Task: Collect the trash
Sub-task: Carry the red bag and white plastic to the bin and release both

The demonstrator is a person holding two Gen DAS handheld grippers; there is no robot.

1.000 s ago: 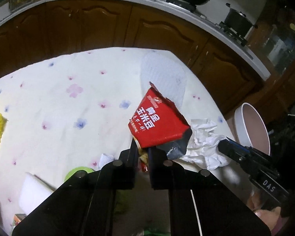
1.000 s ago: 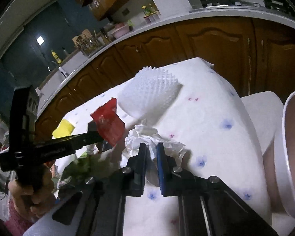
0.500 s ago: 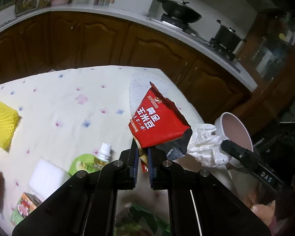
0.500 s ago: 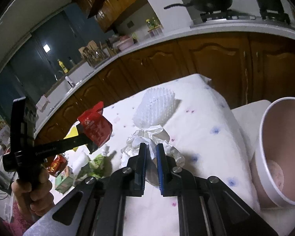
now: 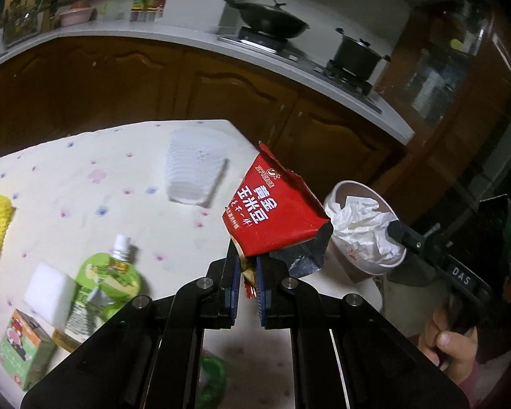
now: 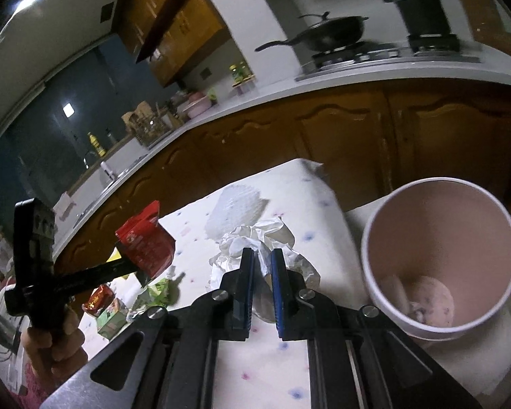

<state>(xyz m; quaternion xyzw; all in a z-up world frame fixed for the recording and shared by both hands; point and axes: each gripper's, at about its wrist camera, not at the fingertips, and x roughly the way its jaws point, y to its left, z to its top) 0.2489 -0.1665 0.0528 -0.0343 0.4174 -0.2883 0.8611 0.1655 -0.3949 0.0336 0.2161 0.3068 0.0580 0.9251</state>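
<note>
Trash: your left hand-held gripper (image 5: pixel 247 266) is clamping the red snack wrapper (image 5: pixel 272 214); your right hand-held gripper (image 6: pixel 263 267) is pinching crumpled tissue (image 6: pixel 255 242) beside the pink bin (image 6: pixel 439 255), lower right.

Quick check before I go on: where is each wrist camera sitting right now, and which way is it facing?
Left wrist: rides the left gripper, facing across the floral-cloth table toward the wooden cabinets; jaws shut on the red snack wrapper; the right gripper and a hand show at right.
Right wrist: rides the right gripper, facing the cabinets and the pink-lined bin; jaws shut on the crumpled white tissue; the left gripper and a hand show at left.
Shared: wrapper, tissue, bin, table, and the white foam net.
</note>
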